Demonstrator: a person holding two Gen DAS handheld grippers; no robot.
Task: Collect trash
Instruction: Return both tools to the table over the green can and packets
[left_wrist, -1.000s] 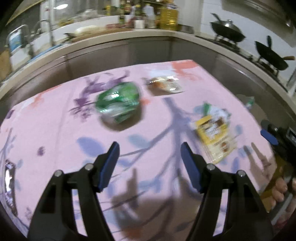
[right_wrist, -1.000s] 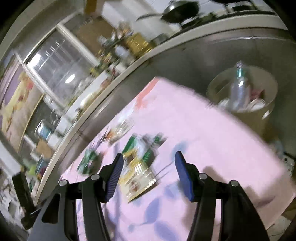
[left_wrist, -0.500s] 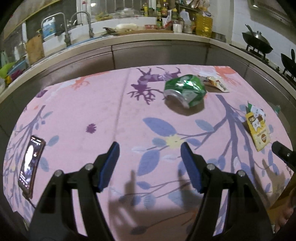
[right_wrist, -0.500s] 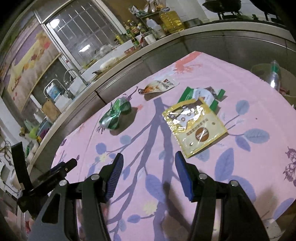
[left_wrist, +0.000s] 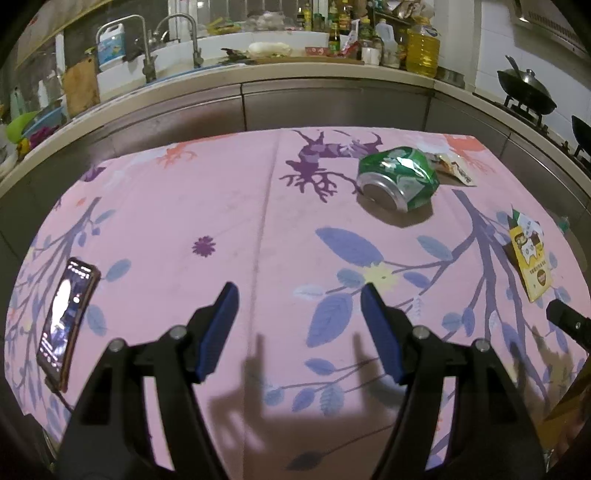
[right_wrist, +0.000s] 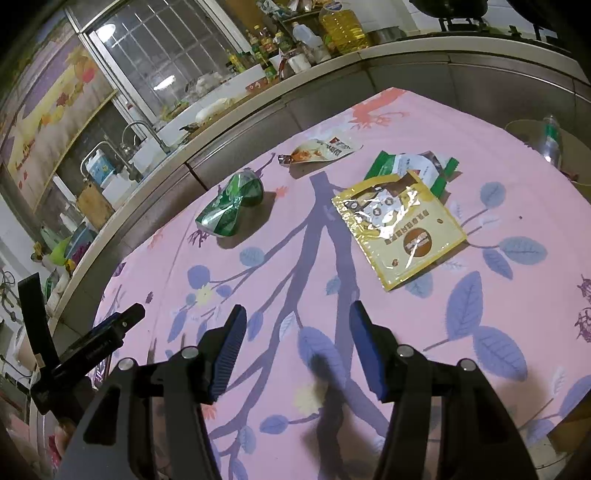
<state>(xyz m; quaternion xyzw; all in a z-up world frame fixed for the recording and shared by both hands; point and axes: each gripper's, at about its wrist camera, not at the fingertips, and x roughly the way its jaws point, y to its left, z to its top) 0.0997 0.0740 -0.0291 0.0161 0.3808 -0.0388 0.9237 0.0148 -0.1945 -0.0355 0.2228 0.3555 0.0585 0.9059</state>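
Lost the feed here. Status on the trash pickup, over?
Left gripper and right gripper open, empty. Crushed green can and yellow wrapper untouched on the tablecloth. Nothing in the way.

Both tools share one build. The left tongs (left_wrist: 298, 317) have two black plastic arms, angular and hollow-framed, each tipped with a blue ribbed pad (left_wrist: 218, 332) and fixed by a pair of round silver screws (left_wrist: 176, 333). The right tongs (right_wrist: 295, 343) match them: black frames, blue grooved pads (right_wrist: 227, 350), and silver screws (right_wrist: 402, 350) just behind those pads.
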